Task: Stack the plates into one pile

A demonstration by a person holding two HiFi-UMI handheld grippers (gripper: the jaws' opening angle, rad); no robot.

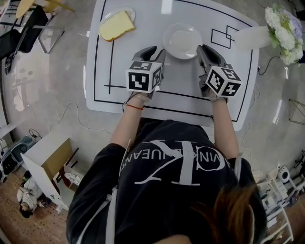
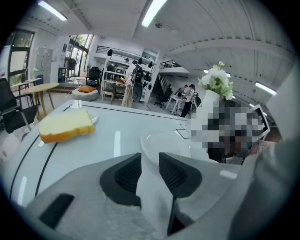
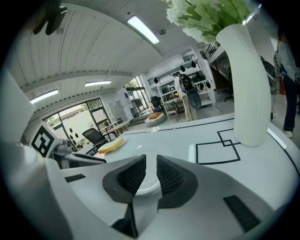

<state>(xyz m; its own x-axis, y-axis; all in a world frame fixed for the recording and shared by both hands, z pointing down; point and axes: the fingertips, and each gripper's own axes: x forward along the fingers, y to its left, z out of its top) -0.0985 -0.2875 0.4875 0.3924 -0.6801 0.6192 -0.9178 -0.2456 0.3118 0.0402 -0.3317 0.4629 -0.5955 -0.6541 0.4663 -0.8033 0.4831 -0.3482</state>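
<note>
A white plate (image 1: pixel 182 40) lies flat at the far middle of the white table (image 1: pixel 190 97). My left gripper (image 1: pixel 161 51) points at its left rim and my right gripper (image 1: pixel 200 49) at its right rim. In the left gripper view the plate (image 2: pixel 166 143) lies just past the jaws (image 2: pixel 150 157), which stand a little apart with nothing pressed between the pads. In the right gripper view the plate (image 3: pixel 146 186) shows through the narrow gap of the open jaws (image 3: pixel 151 161). A second plate (image 1: pixel 128 12) at the far left carries a yellow bread slice (image 1: pixel 116 26).
A white vase (image 1: pixel 250 37) with pale flowers (image 1: pixel 285 31) stands at the table's far right, close to my right gripper. Black lines and small squares (image 1: pixel 221 37) mark the tabletop. The person's dark shirt fills the near side.
</note>
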